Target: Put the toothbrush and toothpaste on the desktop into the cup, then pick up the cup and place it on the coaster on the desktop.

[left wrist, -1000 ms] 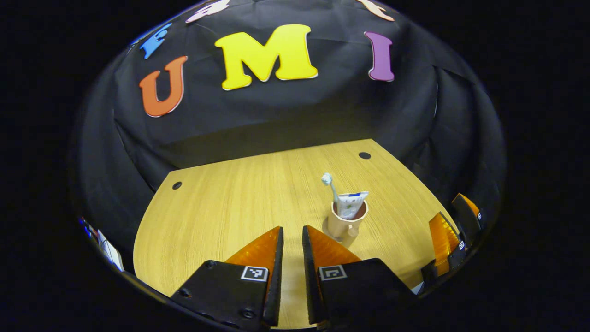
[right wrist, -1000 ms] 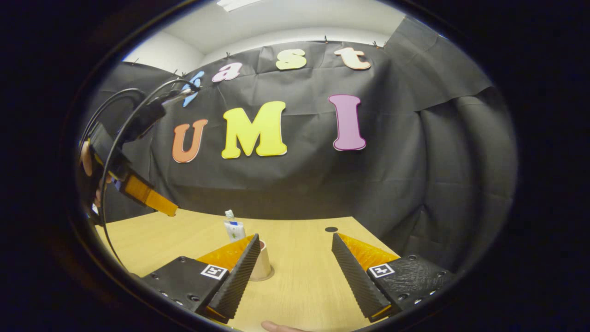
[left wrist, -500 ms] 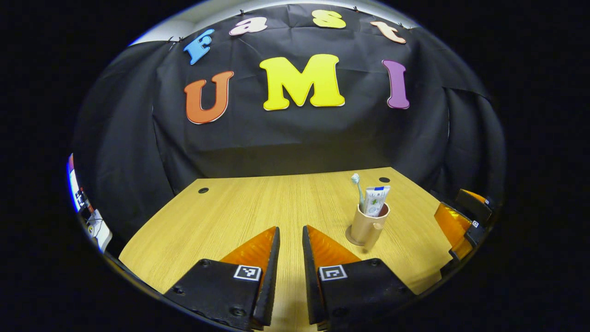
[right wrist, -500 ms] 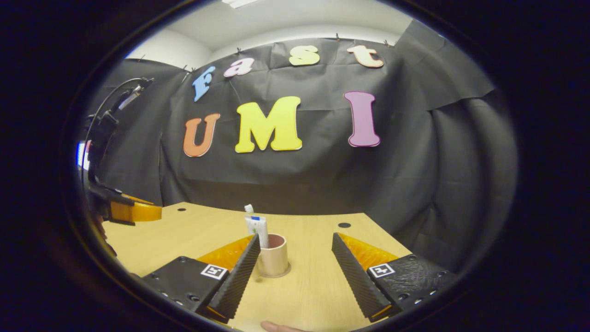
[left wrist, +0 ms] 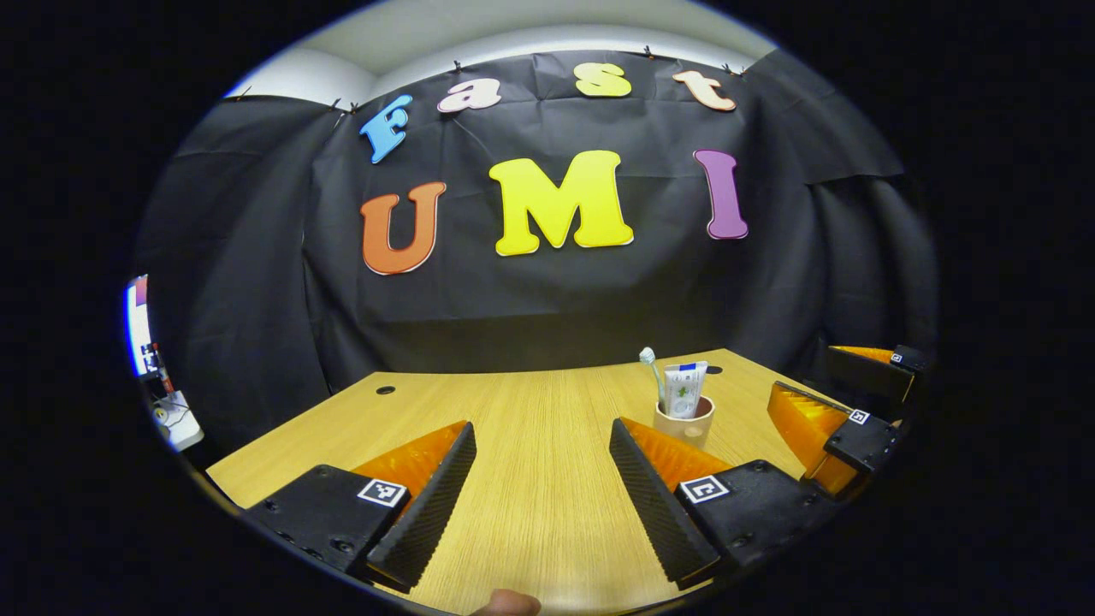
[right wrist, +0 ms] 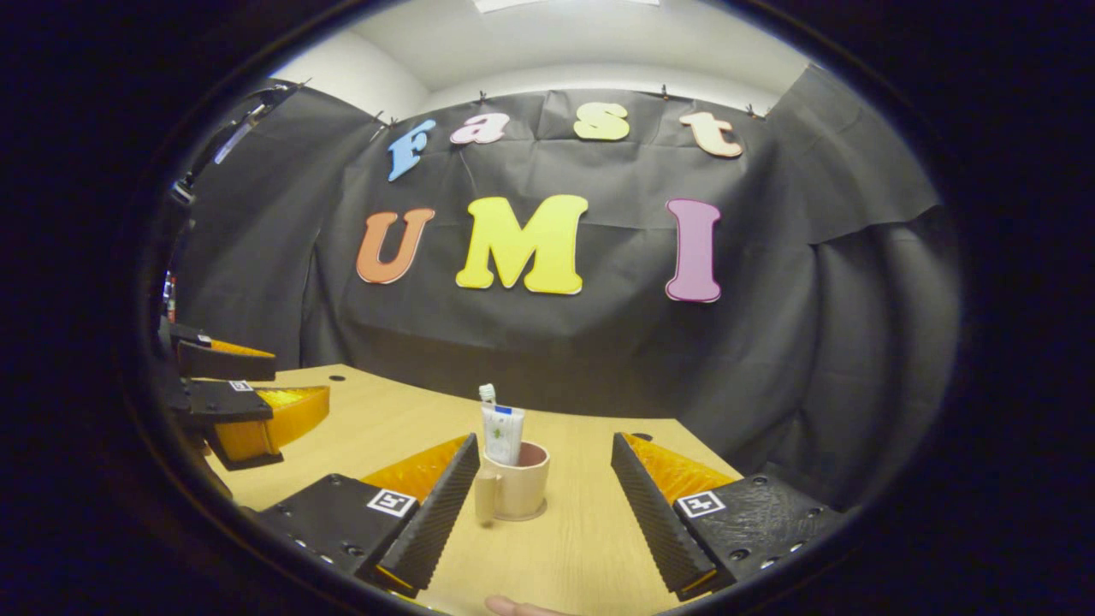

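Right gripper view: the right claw (right wrist: 539, 500) hangs with its fingers spread wide, empty, the cup (right wrist: 517, 486) standing upright on its coaster (right wrist: 532, 516) on the table (right wrist: 565, 556) just beyond them, toothbrush (right wrist: 487, 393) and toothpaste (right wrist: 502, 433) inside. The left claw (left wrist: 539, 496) is likewise spread and empty, to the cup's left.

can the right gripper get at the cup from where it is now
Probably yes. The right gripper is open, and the cup stands upright just ahead between its fingers, nearer the left one, with bare desktop in between.
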### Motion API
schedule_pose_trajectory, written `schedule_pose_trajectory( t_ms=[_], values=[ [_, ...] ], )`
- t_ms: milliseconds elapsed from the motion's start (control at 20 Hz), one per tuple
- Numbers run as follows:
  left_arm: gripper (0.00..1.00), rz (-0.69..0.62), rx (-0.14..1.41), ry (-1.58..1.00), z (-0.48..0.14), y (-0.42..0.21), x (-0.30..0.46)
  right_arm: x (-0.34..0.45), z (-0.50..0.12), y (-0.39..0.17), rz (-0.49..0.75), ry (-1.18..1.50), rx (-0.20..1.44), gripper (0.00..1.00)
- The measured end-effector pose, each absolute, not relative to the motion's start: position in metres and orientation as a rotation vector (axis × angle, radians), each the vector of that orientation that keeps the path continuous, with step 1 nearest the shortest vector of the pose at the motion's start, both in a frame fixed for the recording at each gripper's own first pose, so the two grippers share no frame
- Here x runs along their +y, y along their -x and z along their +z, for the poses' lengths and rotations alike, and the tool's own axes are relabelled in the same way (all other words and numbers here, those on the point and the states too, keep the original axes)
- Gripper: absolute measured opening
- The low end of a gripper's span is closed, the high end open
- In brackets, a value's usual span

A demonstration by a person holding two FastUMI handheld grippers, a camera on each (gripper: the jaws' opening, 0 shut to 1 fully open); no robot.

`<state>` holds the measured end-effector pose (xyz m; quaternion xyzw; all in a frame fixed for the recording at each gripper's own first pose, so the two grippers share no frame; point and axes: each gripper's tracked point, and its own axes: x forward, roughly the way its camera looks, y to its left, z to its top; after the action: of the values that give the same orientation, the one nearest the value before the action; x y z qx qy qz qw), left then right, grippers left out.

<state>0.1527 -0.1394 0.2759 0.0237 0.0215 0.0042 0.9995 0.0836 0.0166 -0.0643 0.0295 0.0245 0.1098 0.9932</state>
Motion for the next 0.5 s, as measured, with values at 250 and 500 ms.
schedule_pose_trajectory(
  t_ms=[250, 500],
  values=[
    [0.99, 0.004, 0.039, -0.008, 0.261, -0.158, -0.125, 0.022, -0.071, -0.086, 0.213, -0.057, 0.061, 0.96],
    [0.99, -0.006, -0.026, -0.007, 0.27, -0.157, -0.121, 0.018, -0.073, -0.09, 0.183, -0.075, 0.052, 0.94]
  ],
)
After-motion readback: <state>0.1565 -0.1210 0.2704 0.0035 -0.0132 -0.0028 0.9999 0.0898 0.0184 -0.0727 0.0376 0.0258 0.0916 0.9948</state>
